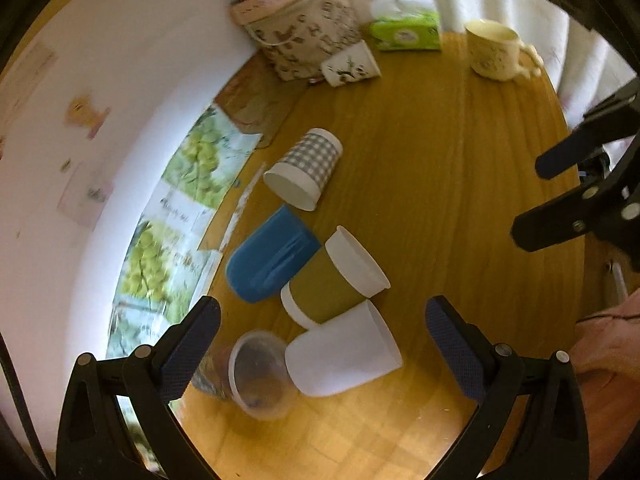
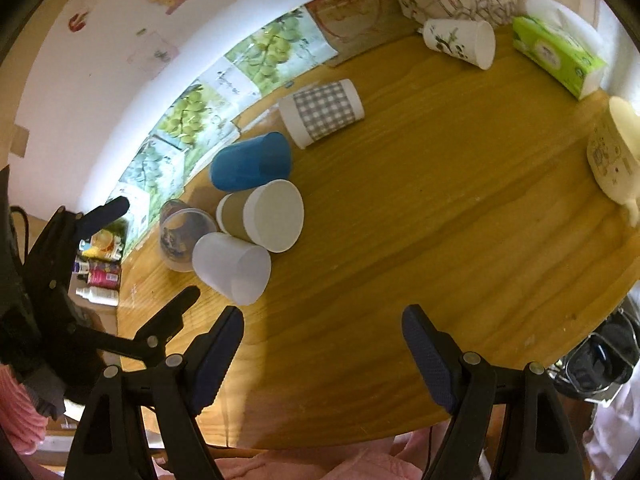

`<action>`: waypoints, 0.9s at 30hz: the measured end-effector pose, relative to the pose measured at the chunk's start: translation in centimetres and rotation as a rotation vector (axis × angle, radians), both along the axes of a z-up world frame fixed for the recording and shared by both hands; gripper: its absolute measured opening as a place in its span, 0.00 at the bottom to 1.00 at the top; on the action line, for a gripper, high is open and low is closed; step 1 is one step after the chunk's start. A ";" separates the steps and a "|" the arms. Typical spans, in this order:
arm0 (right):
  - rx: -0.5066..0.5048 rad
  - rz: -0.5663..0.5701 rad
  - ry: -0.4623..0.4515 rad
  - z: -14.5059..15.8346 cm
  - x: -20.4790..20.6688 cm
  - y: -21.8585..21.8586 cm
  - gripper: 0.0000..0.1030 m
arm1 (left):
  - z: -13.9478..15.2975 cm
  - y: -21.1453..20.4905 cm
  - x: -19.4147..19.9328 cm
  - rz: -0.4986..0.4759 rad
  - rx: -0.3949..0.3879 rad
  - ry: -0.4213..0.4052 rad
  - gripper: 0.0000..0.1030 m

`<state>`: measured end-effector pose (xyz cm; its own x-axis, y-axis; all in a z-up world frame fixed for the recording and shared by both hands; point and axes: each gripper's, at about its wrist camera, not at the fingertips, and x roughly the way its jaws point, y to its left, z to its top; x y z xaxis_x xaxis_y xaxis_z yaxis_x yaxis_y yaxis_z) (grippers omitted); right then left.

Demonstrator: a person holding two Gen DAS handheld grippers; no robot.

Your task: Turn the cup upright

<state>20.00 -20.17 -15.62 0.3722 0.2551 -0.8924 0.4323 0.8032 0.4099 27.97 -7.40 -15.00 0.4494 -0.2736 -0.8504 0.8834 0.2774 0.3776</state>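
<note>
The left gripper (image 1: 322,330), fingers spread and empty, is hovering nearest the frosted white plastic cup (image 1: 342,354) lying sideways between them.

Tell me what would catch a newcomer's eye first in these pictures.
A huddle of cups lying on their sides by the wall edge of the wooden table: blue cup, olive cup, white cup, clear cup. A checked cup lies apart, farther back. Both grippers, left and right, hang open and empty above the table.
</note>
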 end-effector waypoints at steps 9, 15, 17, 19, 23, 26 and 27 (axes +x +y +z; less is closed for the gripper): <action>0.015 -0.076 0.050 -1.1 -0.3 -1.0 0.80 | -3.1 -2.4 2.4 -0.108 0.092 0.077 0.99; 0.016 -0.130 0.081 -1.6 -0.7 -1.7 0.80 | -4.8 -3.7 3.6 -0.133 0.128 0.160 0.99; 0.015 -0.147 0.090 -1.7 -0.9 -2.0 0.80 | -5.5 -4.2 3.8 -0.136 0.152 0.188 0.99; 0.015 -0.165 0.095 -1.9 -1.0 -2.3 0.80 | -6.0 -4.4 3.9 -0.145 0.168 0.209 0.99; 0.014 -0.183 0.102 -1.9 -0.9 -2.5 0.80 | -7.1 -5.1 4.2 -0.159 0.196 0.241 0.99; 0.011 -0.192 0.106 -1.9 -0.8 -2.6 0.80 | -7.8 -5.5 4.5 -0.150 0.226 0.251 0.99; 0.010 -0.195 0.107 -1.9 -0.8 -2.7 0.80 | -8.0 -5.6 4.6 -0.148 0.236 0.256 0.99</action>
<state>19.24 -22.83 -17.51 0.3186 0.1966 -0.9273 0.6204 0.6963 0.3608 32.56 -13.03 -23.02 0.1842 -0.1030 -0.9775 0.9816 0.0709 0.1775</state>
